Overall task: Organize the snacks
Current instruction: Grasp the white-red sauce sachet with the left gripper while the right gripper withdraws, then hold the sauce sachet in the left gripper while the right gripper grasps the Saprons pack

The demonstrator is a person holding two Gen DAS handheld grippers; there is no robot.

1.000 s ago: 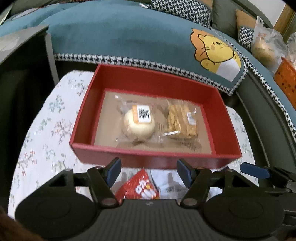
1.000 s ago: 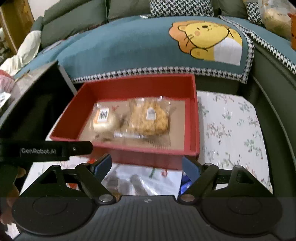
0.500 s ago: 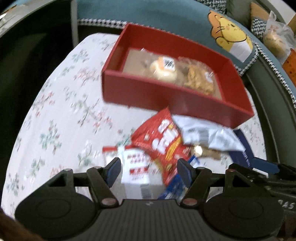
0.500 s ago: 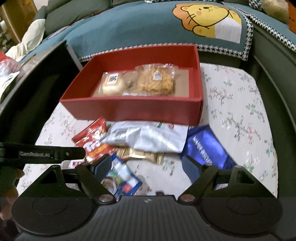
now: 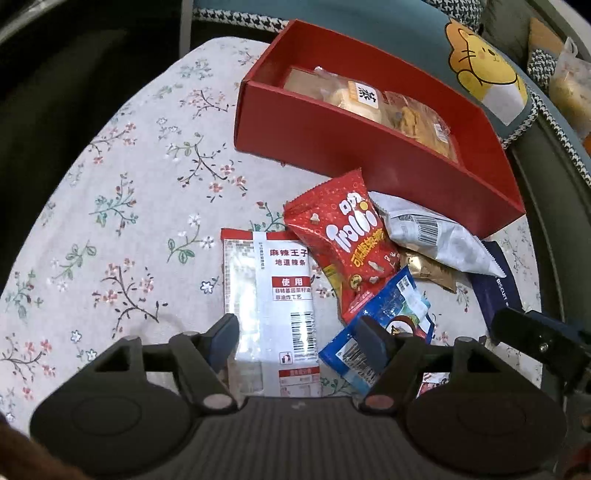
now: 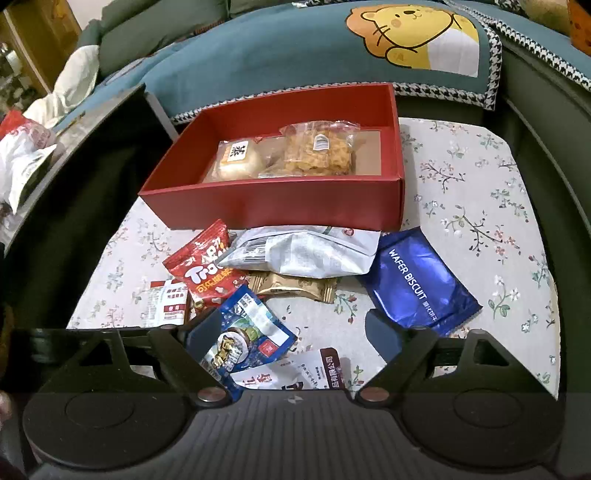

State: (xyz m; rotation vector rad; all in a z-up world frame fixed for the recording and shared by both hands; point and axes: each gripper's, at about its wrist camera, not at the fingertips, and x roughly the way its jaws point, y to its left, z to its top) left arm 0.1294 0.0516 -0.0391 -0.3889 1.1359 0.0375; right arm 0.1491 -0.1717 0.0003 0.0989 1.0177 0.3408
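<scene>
A red box on the floral tablecloth holds a round bun and a flaky pastry, both wrapped. Loose packets lie in front of it: a white-and-red strip packet, a red packet, a white bag, a gold packet, a blue wafer biscuit pack and a small blue packet. My left gripper hovers over the white-and-red packet, jaws opening, pads clear of it. My right gripper stands open above the small blue packet.
A teal sofa cover with a lion print lies behind the box. A dark screen-like panel stands at the left. The tablecloth is bare left of the packets. A brown-and-white packet lies under my right gripper.
Both grippers have drawn back from the box toward the near edge and tipped down, so the loose packets have come into view. The left jaws stand wider than before.
</scene>
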